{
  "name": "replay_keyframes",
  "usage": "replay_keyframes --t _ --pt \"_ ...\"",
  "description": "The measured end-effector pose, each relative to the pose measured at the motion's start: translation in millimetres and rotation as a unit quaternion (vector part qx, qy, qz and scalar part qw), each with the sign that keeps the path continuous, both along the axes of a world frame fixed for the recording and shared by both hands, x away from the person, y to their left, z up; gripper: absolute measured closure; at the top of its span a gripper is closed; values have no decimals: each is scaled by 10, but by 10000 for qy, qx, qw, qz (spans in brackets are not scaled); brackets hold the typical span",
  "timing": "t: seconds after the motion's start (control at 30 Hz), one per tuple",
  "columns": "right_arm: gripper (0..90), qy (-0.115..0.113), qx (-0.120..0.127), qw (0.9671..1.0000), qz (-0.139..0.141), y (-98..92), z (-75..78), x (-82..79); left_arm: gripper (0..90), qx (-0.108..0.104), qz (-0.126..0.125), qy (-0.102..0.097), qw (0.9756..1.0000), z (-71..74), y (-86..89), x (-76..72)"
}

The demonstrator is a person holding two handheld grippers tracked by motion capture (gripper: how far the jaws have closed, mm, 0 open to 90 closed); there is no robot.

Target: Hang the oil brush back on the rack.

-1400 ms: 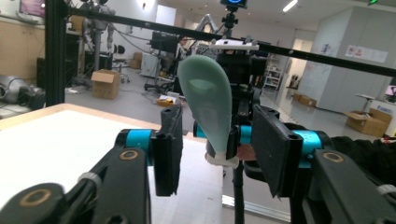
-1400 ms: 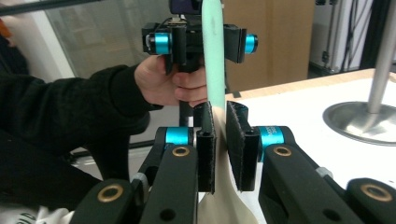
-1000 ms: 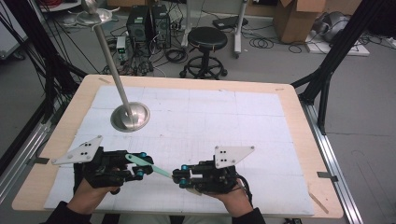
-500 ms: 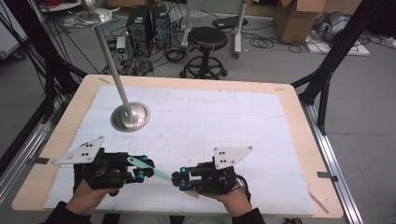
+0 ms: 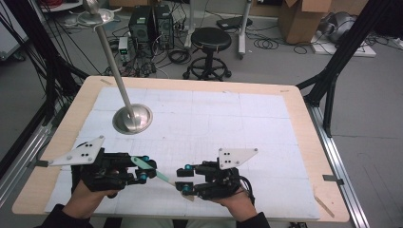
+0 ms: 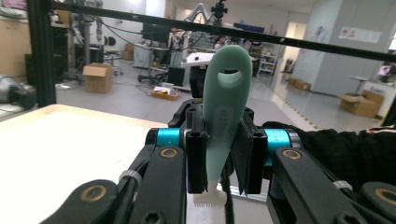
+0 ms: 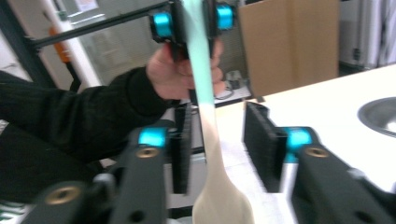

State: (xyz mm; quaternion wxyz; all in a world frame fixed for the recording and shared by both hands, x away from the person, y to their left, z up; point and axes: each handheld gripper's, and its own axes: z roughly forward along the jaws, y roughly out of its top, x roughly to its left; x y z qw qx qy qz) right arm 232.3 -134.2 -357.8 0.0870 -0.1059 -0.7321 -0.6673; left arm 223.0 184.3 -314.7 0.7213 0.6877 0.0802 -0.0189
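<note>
1. Opening has just happened at the right claw (image 5: 183, 179): its jaws have spread apart, and the spatula's pale blade end lies between them with the pads clear of it (the right gripper view shows gaps on both sides).
2. Little else differs from the earlier high views; both hands sit at about the same spots near the tabletop's (image 5: 294, 118) 6 o'clock edge, and the spatula spans the same gap.
3. Left claw (image 5: 148, 169) is narrow and clamped on the mint-green handle of the spatula (image 5: 161, 175); in the left gripper view the handle (image 6: 224, 112) stands upright between the black pads, its hanging hole above them.
4. In the high view the spatula runs from the left claw toward 4 o'clock, its pale end reaching into the right claw, just above the white mat.
5. In the right gripper view the spatula (image 7: 205, 107) runs from the pale blade at 6 o'clock up to the green handle at 12 o'clock, where the left claw grips it.
6. A metal stand (image 5: 133, 118), with a round base and a slanted pole, sits on the tabletop at about 10 o'clock from the claws, well apart from them.
</note>
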Motion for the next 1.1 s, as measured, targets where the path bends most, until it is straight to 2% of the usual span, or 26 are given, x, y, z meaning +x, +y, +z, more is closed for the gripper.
replay_keyframes --t 0.13,0.3,0.43,0.53,0.6,0.67,0.73,0.93,1.03,1.1 --pt "454 -31 -44 9998 -170 8 20 -32 763 184 214 -39 9996 68 20 -20" --pt "323 -307 -247 9973 -626 54 81 -81 763 557 455 13 9974 101 7 -40" --pt "287 -591 -465 9942 -769 131 140 -123 762 878 641 155 9939 124 -27 -47" --pt "282 -826 -796 9892 -917 208 166 -153 762 1160 809 173 9898 148 -57 -58" --pt "288 -911 -1030 9849 -1056 273 173 -167 761 1263 900 192 9877 166 -71 -66" --pt "332 -976 -1147 9822 -1120 318 177 -185 761 1347 993 206 9857 183 -83 -75" --pt "368 -985 -1137 9823 -1118 343 175 -191 761 1416 1025 191 9844 200 -99 -84" --pt "503 -1042 -1204 9825 -964 388 159 -176 761 1505 910 195 9842 225 -145 -103" --pt "554 -1084 -1246 9815 -974 413 154 -188 760 1562 957 205 9829 219 -162 -100" --pt "594 -1193 -1295 9796 -973 437 150 -199 760 1548 948 228 9831 216 -178 -105"
